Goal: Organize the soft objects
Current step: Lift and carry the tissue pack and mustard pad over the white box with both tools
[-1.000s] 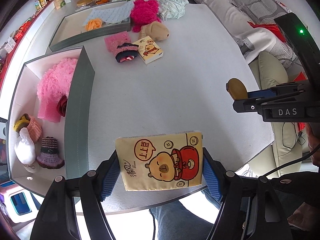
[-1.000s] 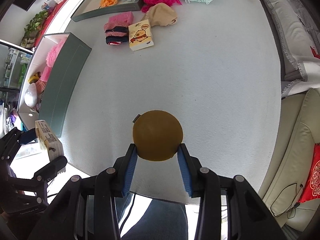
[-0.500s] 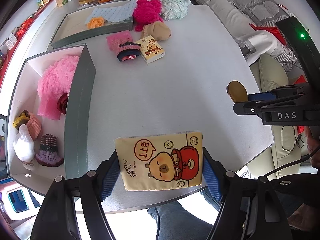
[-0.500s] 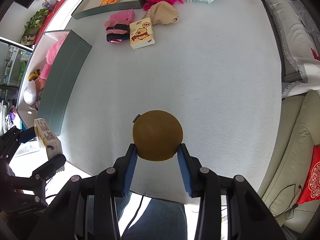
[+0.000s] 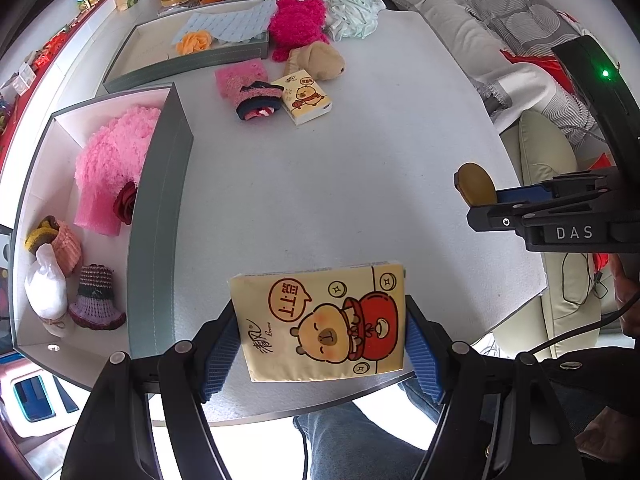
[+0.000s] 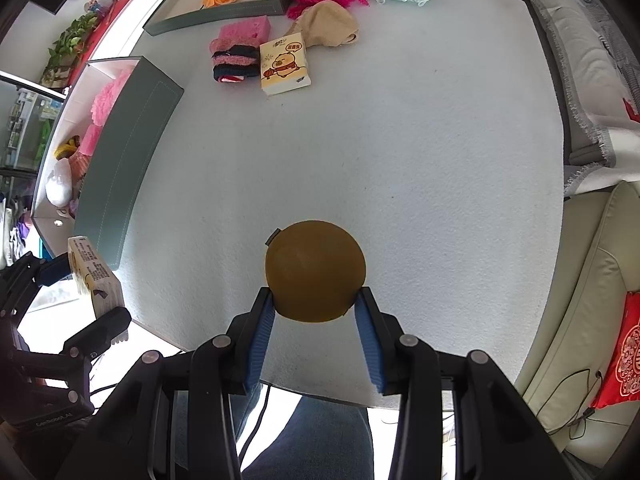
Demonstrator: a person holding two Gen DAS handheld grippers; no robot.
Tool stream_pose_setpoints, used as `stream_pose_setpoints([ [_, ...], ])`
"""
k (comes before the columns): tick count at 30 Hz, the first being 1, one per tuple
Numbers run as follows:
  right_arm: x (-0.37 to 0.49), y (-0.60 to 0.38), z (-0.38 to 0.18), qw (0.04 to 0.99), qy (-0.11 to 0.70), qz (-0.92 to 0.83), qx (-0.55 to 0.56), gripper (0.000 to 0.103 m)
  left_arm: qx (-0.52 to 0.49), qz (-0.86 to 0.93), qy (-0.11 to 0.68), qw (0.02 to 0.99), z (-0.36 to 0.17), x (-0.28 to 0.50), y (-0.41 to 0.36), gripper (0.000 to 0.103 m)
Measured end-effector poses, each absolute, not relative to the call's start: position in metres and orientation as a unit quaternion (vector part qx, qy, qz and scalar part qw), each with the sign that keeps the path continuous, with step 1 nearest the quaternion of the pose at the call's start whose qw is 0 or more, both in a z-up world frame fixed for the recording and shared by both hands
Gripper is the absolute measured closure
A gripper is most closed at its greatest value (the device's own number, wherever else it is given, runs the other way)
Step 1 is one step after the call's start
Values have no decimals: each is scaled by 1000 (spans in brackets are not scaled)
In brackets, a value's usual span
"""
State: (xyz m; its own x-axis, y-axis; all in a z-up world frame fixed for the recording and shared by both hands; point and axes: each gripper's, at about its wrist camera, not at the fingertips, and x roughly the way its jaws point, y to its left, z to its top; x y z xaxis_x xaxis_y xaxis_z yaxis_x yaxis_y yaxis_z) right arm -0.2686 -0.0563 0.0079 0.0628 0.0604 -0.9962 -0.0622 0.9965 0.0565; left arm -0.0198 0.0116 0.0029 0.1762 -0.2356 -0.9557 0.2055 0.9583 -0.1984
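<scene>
My left gripper [image 5: 322,326] is shut on a yellow tissue pack [image 5: 320,324] with a cartoon bear, held above the table's near edge; the pack also shows in the right wrist view [image 6: 94,276]. My right gripper [image 6: 316,308] is shut on a round brown pad [image 6: 315,271], held over the table's near right part; the pad shows in the left wrist view [image 5: 476,190]. Loose on the far table lie a second tissue pack [image 5: 306,98], a pink sponge [image 5: 236,80], a dark knitted piece [image 5: 258,102], a tan plush [image 5: 318,62], a magenta fluffy item [image 5: 298,26] and a pale green cloth [image 5: 350,8].
A grey-walled box [image 5: 160,208] at the left holds a pink fluffy item [image 5: 112,164], a red rose, knitted hats and a white pouch. A second tray [image 5: 188,66] at the back holds an orange flower and a blue sheet. A sofa [image 5: 552,152] borders the table on the right.
Both grippers keep their hold. The views have shifted slightly; the table scene sits a little lower and nearer in both wrist views.
</scene>
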Motion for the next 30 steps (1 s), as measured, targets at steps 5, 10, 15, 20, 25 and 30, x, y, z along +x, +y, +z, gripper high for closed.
stream_pose_setpoints([
  [5,-269,-55,11,730,682,43,-6,59,-14,-143,621,770,5,-21,14,28],
  [10,-266,-48,16,733,678,48,-18,59,-22,-135,612,779,10,-23,22,28],
  [15,-260,-40,25,740,670,51,-30,59,-38,-120,595,794,21,-22,36,28],
  [20,-252,-29,38,749,659,56,-43,59,-60,-99,580,806,31,-21,55,28],
  [25,-244,-11,47,753,652,65,-59,59,-82,-76,567,816,37,-22,76,28],
  [30,-238,13,52,754,647,80,-82,59,-103,-50,556,823,39,-26,99,28],
])
